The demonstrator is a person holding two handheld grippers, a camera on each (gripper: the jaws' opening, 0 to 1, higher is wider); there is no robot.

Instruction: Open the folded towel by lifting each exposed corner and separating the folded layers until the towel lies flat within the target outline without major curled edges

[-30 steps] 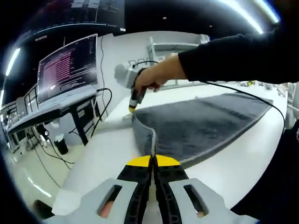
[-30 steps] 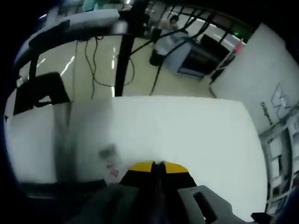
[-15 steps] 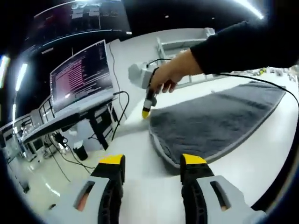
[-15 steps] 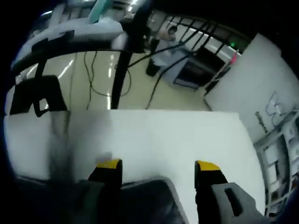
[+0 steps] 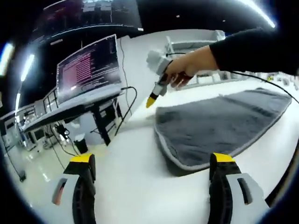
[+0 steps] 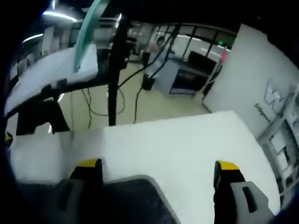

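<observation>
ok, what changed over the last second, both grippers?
Both grippers let go: the left gripper and right gripper had their jaws shut on the grey towel edge a second ago; now both stand wide open and have backed off. The lifted edge has dropped flat. The towel stays spread on the white table.

Left gripper (image 5: 152,161): two grey fingers (image 5: 80,193) with yellow tips, lower frame. Right gripper (image 6: 156,170) matches, grey with yellow caps. At upper right of the left gripper view, a hand (image 5: 189,67) in a black sleeve (image 5: 254,49); a thin black cable (image 5: 261,79) trails below it.
</observation>
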